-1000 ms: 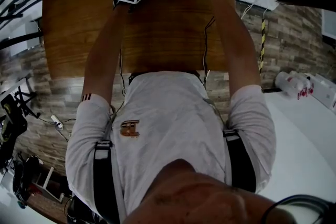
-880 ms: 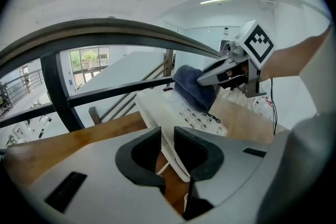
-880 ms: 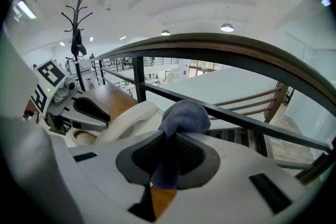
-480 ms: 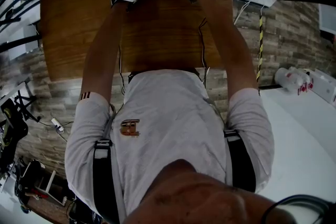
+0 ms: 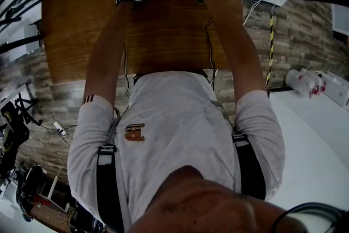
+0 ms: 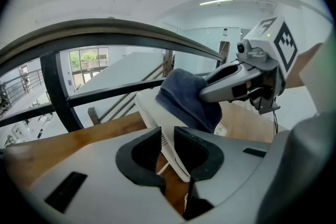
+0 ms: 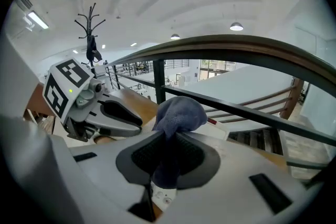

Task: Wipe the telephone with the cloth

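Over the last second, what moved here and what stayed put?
The right gripper, shut on the cloth, slid to the person's left across the telephone, so less of it shows in the head view. Nothing was grasped or released. The left gripper stayed clamped on the telephone's edge, almost unmoved.

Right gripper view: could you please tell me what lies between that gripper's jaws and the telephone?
The cloth: the right gripper clamps it, and its bunched end lies on the white telephone, clearest in the left gripper view.
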The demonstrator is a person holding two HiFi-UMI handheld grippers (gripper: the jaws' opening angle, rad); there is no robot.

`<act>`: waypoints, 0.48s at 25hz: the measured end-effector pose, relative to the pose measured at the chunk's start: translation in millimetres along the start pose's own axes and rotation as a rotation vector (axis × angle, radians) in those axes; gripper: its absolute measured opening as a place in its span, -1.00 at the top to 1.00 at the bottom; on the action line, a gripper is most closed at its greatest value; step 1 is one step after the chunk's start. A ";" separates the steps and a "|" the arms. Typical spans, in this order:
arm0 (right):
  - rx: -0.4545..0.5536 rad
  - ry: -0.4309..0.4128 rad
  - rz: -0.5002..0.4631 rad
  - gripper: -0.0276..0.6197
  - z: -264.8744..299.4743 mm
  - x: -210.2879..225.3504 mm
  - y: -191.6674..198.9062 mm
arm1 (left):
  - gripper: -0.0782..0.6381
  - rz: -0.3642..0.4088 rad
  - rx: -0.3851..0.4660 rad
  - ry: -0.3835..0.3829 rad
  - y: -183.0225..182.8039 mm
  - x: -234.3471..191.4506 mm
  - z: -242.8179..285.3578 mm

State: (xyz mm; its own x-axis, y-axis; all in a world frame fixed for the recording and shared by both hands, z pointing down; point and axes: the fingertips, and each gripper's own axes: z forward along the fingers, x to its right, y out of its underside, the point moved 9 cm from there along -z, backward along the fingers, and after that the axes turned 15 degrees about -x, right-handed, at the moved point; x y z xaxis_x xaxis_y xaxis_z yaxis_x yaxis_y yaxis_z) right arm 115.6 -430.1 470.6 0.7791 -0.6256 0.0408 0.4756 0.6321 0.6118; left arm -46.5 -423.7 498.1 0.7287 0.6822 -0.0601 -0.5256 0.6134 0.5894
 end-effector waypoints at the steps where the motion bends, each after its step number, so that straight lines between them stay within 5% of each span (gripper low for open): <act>1: -0.010 0.018 0.008 0.69 -0.9 4.9 5.0 | 0.58 0.001 -0.001 0.000 0.5 -0.7 -0.2; 12: -0.003 0.089 0.087 0.69 -43.2 35.1 52.0 | 0.58 0.002 0.002 -0.004 2.2 4.1 0.6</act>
State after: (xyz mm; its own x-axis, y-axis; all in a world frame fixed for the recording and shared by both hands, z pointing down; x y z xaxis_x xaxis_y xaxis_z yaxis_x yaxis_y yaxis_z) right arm 185.3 -399.4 469.7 0.8505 -0.5254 0.0229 0.4058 0.6833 0.6070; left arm -44.4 -419.8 499.6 0.7293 0.6819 -0.0559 -0.5264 0.6114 0.5909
